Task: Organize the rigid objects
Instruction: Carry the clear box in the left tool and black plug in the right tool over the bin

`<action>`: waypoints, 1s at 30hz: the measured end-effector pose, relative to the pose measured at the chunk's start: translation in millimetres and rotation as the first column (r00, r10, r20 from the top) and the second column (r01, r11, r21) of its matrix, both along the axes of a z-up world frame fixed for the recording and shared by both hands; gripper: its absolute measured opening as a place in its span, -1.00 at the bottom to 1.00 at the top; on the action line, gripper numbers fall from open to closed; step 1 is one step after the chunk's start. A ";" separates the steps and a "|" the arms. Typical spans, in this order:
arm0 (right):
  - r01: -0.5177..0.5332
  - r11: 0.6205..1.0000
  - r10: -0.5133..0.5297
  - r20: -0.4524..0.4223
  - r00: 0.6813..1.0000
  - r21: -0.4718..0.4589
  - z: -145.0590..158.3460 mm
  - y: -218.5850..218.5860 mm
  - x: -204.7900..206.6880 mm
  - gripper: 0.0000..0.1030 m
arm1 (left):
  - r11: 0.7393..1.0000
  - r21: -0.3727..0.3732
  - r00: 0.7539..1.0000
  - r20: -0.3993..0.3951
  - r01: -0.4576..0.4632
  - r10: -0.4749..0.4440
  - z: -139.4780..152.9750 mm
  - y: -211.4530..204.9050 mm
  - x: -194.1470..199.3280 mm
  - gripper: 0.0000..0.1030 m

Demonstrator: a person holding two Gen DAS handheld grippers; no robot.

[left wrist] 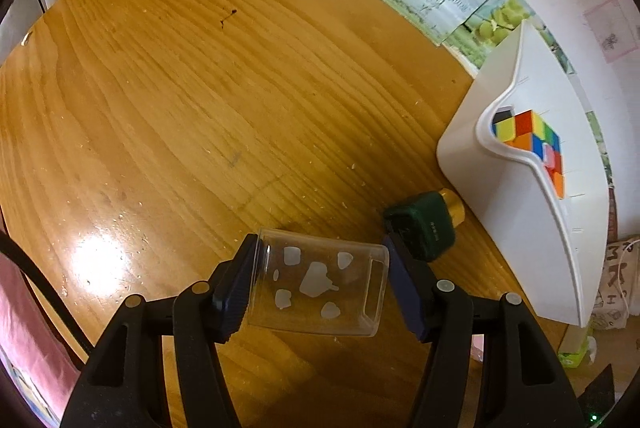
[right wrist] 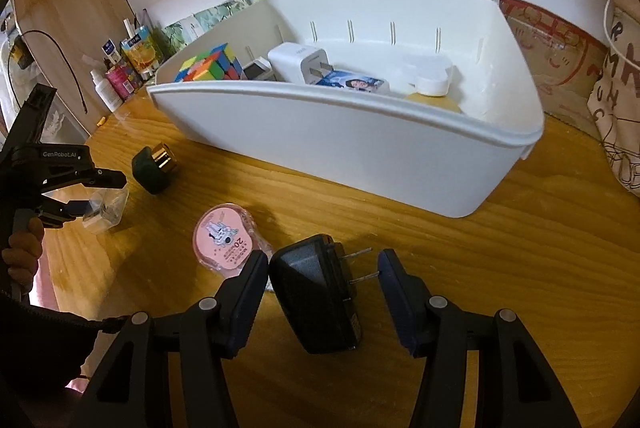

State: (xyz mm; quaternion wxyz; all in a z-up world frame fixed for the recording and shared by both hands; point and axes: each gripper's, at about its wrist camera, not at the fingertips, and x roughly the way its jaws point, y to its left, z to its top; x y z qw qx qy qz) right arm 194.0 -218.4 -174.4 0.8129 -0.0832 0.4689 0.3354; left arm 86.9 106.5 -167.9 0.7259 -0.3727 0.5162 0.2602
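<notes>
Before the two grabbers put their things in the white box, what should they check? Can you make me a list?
1. Left gripper has the clear jar between its pads: ok.
2. Jar lifted off the wooden table: cannot tell.
3. Right gripper squeezing the black plug adapter: not ok, the right pad stands off it.
4. Room in the white bin: ok, its right end looks free.
5. Green bottle lies close beside the jar, watch for bumps: not ok.

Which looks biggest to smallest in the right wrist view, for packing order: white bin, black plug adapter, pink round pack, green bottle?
1. white bin
2. black plug adapter, though nearness to the camera inflates it
3. pink round pack
4. green bottle
</notes>
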 end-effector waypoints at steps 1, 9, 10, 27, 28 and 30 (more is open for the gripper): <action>0.001 1.000 -0.001 0.006 1.000 0.002 2.0 -0.7 -1.6 0.11 | 1.000 0.002 1.000 0.009 0.002 -0.002 2.1 -0.5 -1.5 0.27; -0.001 0.999 -0.001 0.058 0.998 0.032 22.3 -4.9 -16.8 0.10 | 0.999 0.038 0.993 0.115 0.024 -0.028 25.7 -4.6 -15.5 0.27; -0.003 0.999 0.000 0.060 0.998 0.037 24.5 -5.2 -18.4 0.10 | 0.999 0.045 0.992 0.124 0.022 -0.028 28.2 -5.1 -18.1 0.27; -0.001 0.992 -0.018 0.142 0.990 0.127 63.7 -10.2 -33.3 0.10 | 0.985 0.174 0.932 0.357 0.002 -0.065 82.6 4.0 -38.0 0.27; 0.001 0.991 -0.021 0.149 0.989 0.134 66.2 -9.9 -32.9 0.10 | 0.981 0.192 0.928 0.366 0.005 -0.076 87.3 4.2 -36.8 0.27; 0.001 0.990 -0.024 0.158 0.987 0.143 69.7 -9.2 -31.3 0.10 | 0.974 0.226 0.921 0.376 0.013 -0.100 95.4 4.4 -33.6 0.27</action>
